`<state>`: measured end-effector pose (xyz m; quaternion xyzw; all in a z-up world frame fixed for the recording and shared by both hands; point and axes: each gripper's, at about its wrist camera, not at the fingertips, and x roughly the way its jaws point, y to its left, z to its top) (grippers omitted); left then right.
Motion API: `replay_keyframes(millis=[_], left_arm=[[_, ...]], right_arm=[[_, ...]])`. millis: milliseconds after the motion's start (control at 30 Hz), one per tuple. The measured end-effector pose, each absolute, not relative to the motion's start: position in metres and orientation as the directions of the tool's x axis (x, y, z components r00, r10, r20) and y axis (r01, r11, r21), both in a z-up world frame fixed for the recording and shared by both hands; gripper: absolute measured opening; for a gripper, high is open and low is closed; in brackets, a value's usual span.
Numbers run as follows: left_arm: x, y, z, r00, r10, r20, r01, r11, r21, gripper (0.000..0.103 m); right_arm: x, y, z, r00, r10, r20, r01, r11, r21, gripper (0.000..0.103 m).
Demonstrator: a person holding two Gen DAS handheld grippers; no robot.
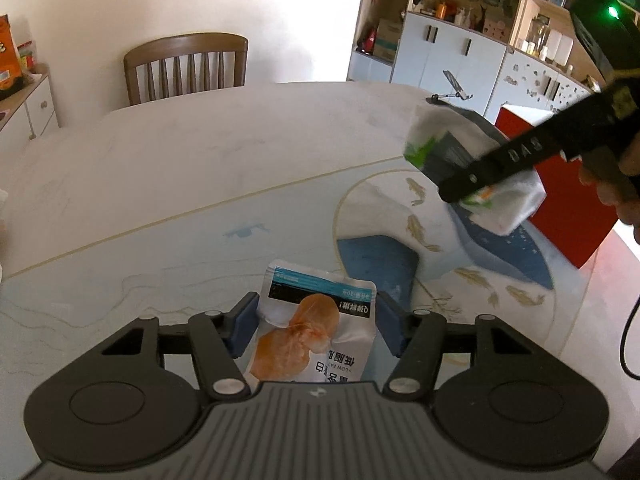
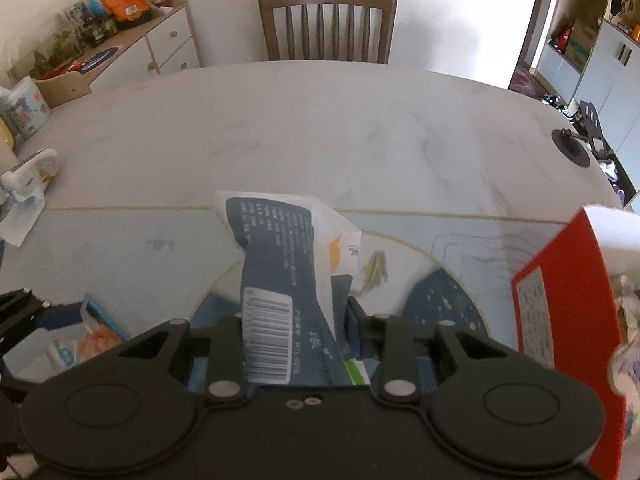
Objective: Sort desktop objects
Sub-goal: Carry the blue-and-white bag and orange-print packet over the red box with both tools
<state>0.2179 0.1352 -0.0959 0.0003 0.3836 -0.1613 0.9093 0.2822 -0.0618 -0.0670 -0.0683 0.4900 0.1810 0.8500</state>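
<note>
My left gripper [image 1: 316,326] is open around a white and blue snack pouch [image 1: 316,320] with an orange picture, which lies on the table mat between the blue pads without being squeezed. My right gripper [image 2: 296,320] is shut on a white and dark blue packet [image 2: 280,264] with a barcode and holds it above the mat. In the left wrist view that packet [image 1: 472,164] hangs in the air at the right, in front of a red box [image 1: 568,200]. The pouch and left gripper [image 2: 60,316] show at the lower left of the right wrist view.
The red box [image 2: 568,320] stands at the table's right side. A patterned blue mat [image 1: 200,248] covers the near table. A wooden chair [image 2: 328,24] stands behind the marble table [image 2: 320,120]. A phone stand [image 2: 576,144] is far right; tissues and a white item [image 2: 28,176] far left.
</note>
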Motion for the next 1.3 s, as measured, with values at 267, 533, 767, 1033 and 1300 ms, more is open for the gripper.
replay_keyframes(millis=[267,533,767,1033,1300], left_arm=[[0.198,0.126,-0.079,0.653,-0.315,-0.688,0.290,0.944,-0.157,0.061],[0.185,0.107,-0.059,0.655,-0.337,-0.677,0.301,0.937,-0.175,0.061],[0.181,0.076,-0.038,0.666,-0.361,-0.653,0.336,0.927,-0.169,0.061],[0.177,0.037,-0.028,0.658,-0.371,-0.655,0.354,0.920,-0.166,0.061],[0.181,-0.005,-0.008,0.675,-0.378,-0.634,0.377,0.915,-0.144,0.061]], right_arm=[[0.250,-0.088,-0.064,0.427,0.273,-0.862,-0.373,0.922,0.107,0.031],[0.227,-0.109,-0.052,0.417,0.311,-0.854,-0.383,0.912,0.145,0.032],[0.210,-0.131,-0.030,0.429,0.343,-0.836,-0.386,0.906,0.173,0.032],[0.195,-0.171,-0.013,0.449,0.364,-0.816,-0.365,0.908,0.205,0.032],[0.192,-0.215,0.006,0.481,0.388,-0.787,-0.357,0.906,0.228,0.032]])
